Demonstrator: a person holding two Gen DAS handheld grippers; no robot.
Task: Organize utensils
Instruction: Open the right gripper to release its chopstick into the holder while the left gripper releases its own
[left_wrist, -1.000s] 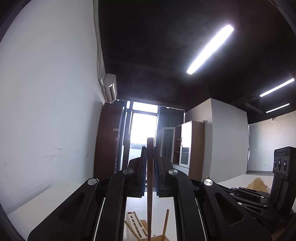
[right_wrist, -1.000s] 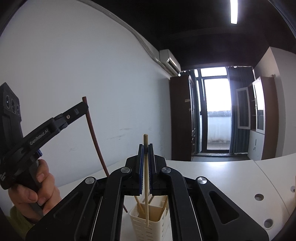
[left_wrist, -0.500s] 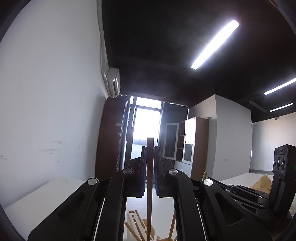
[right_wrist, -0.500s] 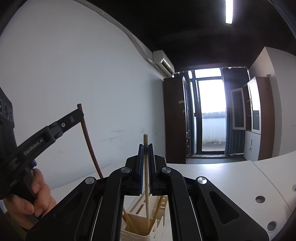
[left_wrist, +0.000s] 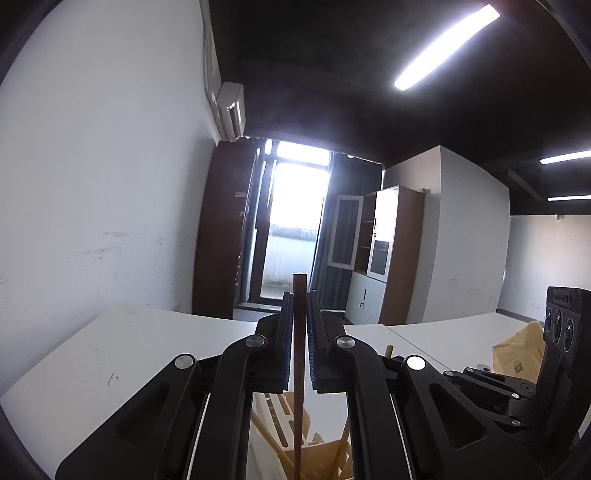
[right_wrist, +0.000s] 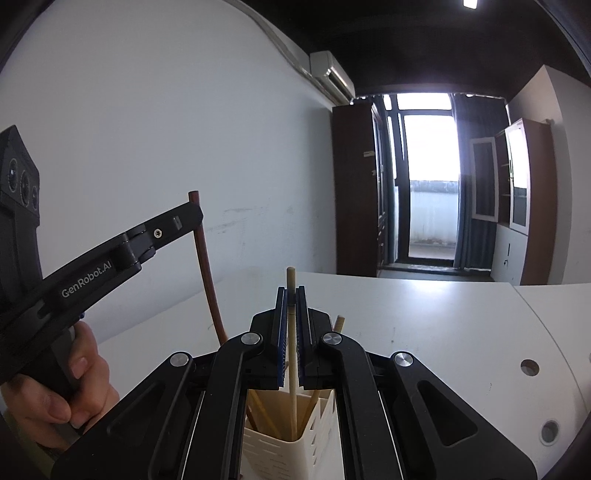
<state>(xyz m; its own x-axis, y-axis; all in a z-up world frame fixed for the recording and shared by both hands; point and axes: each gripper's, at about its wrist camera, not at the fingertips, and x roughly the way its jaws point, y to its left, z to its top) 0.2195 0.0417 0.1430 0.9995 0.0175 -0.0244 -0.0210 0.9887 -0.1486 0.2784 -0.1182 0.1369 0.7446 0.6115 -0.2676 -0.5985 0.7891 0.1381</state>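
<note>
My left gripper (left_wrist: 299, 295) is shut on a dark brown chopstick (left_wrist: 298, 369) that stands upright, its lower end down inside a cream slotted utensil holder (left_wrist: 325, 454). In the right wrist view that same left gripper (right_wrist: 192, 218) pinches the brown chopstick (right_wrist: 207, 269) near its top. My right gripper (right_wrist: 291, 291) is shut on a light wooden chopstick (right_wrist: 291, 369), also upright, with its tip inside the cream holder (right_wrist: 295, 454). Other light chopsticks (right_wrist: 338, 323) lean in the holder. A person's hand (right_wrist: 62, 391) holds the left gripper's handle.
The holder stands on a white table (right_wrist: 443, 332) with round cable holes (right_wrist: 529, 367) at the right. A white wall (right_wrist: 147, 147) runs along the left. A yellow paper bag (left_wrist: 517, 354) lies on the table beyond the right gripper's body (left_wrist: 565, 332).
Both grippers have sunk toward the holder, so each chopstick reaches deeper into it. The table and holder show larger and higher in both views.
</note>
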